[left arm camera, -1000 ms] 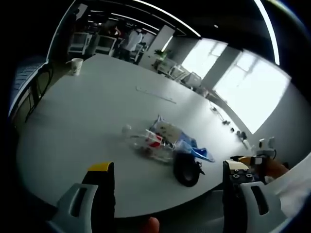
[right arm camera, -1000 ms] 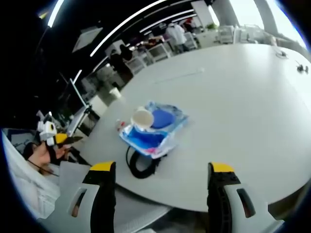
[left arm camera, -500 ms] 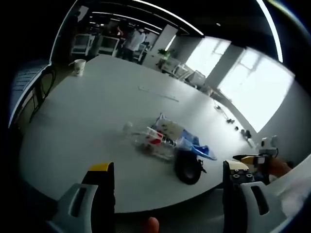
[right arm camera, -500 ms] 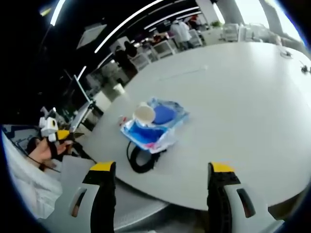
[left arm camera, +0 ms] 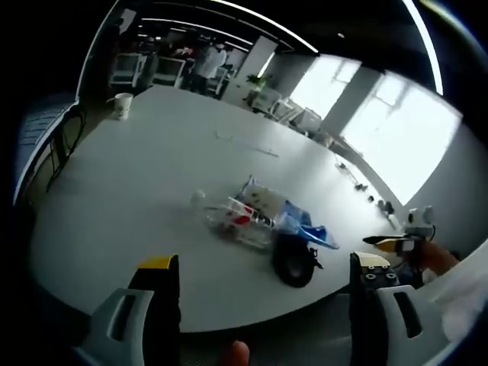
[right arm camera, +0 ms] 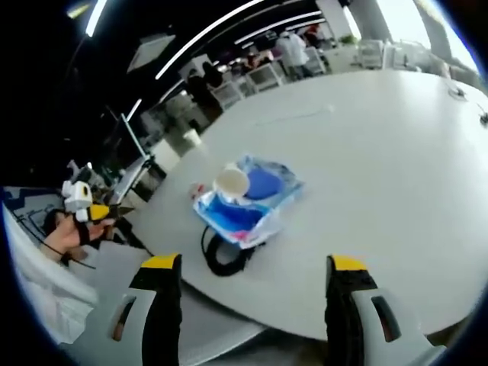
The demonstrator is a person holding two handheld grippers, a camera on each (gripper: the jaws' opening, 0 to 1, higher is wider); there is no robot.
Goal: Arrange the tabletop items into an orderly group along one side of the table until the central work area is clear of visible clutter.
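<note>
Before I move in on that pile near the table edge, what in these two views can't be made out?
- Blue plastic bag, right gripper view: its contents are hidden under a white cup and folds.
- Clear wrapper, left gripper view: too small and blurred to identify.
- Black cable coil: the bag overlaps its far side in both views.
- Far cup, left gripper view: too small to tell whether it is full.
- Thin strip mid-table: unidentifiable.

Desk point(right arm camera: 396, 152): plain white. Plastic packet point(right arm camera: 248, 200): blue, with white and pink-red patches. Cup point(right arm camera: 229, 183) on the packet: white. Coiled cable point(right arm camera: 223, 258) beside the packet: black. Paper cup point(left arm camera: 120, 104) at the far edge: white. Tongs, right point(right arm camera: 252, 313) and left point(left arm camera: 263, 313): black jaws (yellow-capped tips), grey bodies.
</note>
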